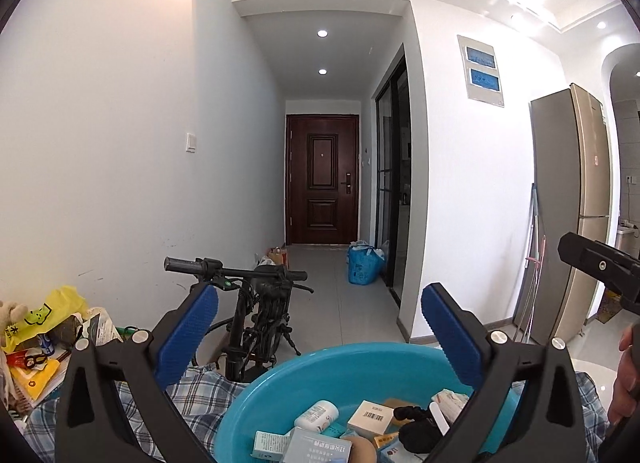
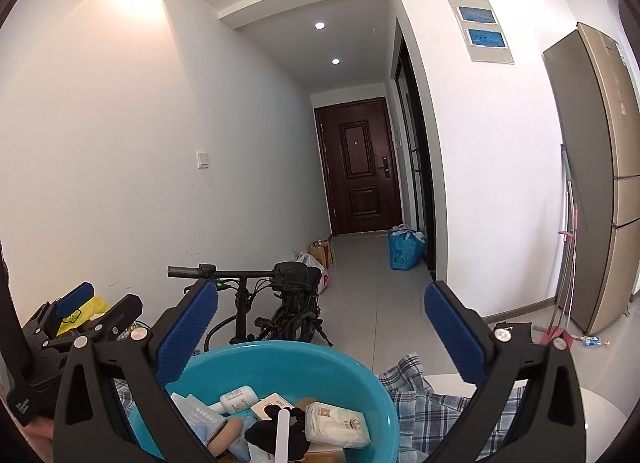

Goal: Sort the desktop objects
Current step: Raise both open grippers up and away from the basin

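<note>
A turquoise basin [image 1: 320, 359] [image 2: 280, 351] sits on a blue plaid cloth [image 1: 192, 387] [image 2: 420, 391] just below both grippers. It holds several small items: a white bottle [image 1: 318, 417] [image 2: 238, 399], a barcode box [image 1: 370, 417], a black scrunchie [image 1: 416, 423], a tissue pack [image 2: 338, 425] and light blue boxes. My left gripper [image 1: 320, 295] stands wide open above the basin's far rim, with nothing between its blue pads. My right gripper [image 2: 322, 289] is equally open and empty, pointing roughly level down the hallway. The two are side by side, the left gripper [image 2: 100, 305] showing at the right view's left edge.
A black folding e-bike [image 1: 256, 303] [image 2: 280, 303] stands just beyond the basin. A heap of clutter with a yellow bag [image 1: 52, 315] lies to the left. A blue bag [image 1: 362, 265] sits near the dark door, and a fridge [image 2: 592, 183] stands at the right.
</note>
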A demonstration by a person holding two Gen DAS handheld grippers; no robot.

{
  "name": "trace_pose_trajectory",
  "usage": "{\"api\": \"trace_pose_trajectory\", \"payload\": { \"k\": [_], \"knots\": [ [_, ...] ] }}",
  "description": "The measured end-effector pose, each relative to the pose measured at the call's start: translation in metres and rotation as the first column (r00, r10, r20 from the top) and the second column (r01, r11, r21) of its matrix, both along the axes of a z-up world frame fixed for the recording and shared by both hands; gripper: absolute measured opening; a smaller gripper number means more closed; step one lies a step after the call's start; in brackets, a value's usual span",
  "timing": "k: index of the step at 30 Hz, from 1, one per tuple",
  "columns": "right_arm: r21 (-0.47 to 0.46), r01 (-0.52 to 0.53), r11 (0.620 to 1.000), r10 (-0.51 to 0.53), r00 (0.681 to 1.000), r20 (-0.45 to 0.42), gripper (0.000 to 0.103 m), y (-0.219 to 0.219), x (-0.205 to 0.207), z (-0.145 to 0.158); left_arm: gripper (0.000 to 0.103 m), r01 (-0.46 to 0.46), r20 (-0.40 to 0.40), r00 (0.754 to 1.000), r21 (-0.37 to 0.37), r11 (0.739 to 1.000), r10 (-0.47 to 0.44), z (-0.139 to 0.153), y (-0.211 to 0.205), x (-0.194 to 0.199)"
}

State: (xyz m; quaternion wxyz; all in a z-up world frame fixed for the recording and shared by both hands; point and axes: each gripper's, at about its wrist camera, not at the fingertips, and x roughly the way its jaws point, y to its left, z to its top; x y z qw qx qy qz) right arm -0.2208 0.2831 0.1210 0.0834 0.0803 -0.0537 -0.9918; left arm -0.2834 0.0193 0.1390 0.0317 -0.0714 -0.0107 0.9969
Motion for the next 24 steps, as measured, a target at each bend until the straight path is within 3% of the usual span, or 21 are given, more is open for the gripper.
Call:
{"api": "trace_pose_trajectory", "payload": {
  "k": [6, 13, 18, 24],
  "knots": [
    [0.078, 0.041, 0.996, -0.04, 0.999, -0.014, 0.103, -0.003, 0.009, 0.002, 0.103, 0.032, 0.065, 0.997, 0.006, 0.999, -0.032, -0.001, -0.004, 0.009],
    [0.056, 0.002, 0.998, -0.001, 1.0, -0.012, 0.103, 0.002, 0.028, 0.005, 0.103, 0.044, 0.036, 0.998, 0.001, 0.999, -0.044, 0.009, -0.005, 0.041],
    [0.086, 0.02, 0.996, -0.019, 1.0, -0.018, 0.103, 0.005, 0.043, 0.006, 0.103, 0.055, 0.044, 0.998, -0.043, 0.998, -0.053, 0.008, 0.003, 0.058],
    [0.054, 0.013, 0.998, -0.012, 1.0, -0.006, 0.103, 0.015, 0.054, 0.009, 0.103, 0.033, 0.043, 0.999, -0.117, 0.993, -0.028, 0.003, 0.009, 0.077]
  ]
}}
